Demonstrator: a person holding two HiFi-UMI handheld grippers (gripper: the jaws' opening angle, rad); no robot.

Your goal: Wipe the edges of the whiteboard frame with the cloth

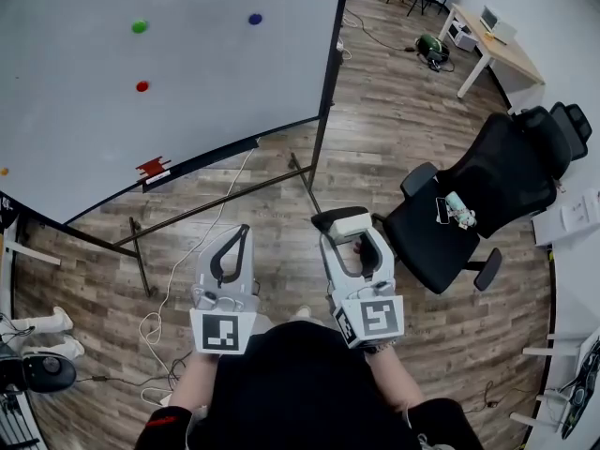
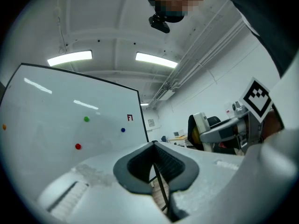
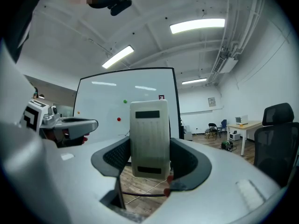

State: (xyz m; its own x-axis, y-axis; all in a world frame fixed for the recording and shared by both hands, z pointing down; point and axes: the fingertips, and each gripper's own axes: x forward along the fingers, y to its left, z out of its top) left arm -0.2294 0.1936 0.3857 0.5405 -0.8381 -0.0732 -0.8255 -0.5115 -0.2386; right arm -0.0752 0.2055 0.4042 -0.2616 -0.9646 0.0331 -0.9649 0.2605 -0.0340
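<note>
Floor [image 1: 394,139]: wood planks, running under everything in the head view.
Whiteboard [image 1: 187,82]: ahead and to my left, on a dark stand [image 1: 225,200] whose legs rest on the planks.
Frame [image 1: 330,54]: thin dark edging; the right edge is nearest my grippers, and both are well apart from it.
Chair [image 1: 487,195]: black office chair, to my right, near the right gripper.
Desk [image 1: 497,50]: pale top, far right corner of the room.
Left gripper [image 2: 154,143]: held low in front of me, jaws drawn together at the tips, nothing between them.
Right gripper [image 3: 149,158]: beside the left one, also low, jaws clamped on an eraser.
Eraser [image 3: 149,139]: pale oblong block with a dark strip near each end, standing upright between the right pads, sticking out past the tips.
Cable [image 1: 178,270]: white, trailing loosely over the planks below the board.
Magnets: green [image 1: 139,26], blue [image 1: 255,19] and red [image 1: 142,86] dots on the board face, apart from each other.
</note>
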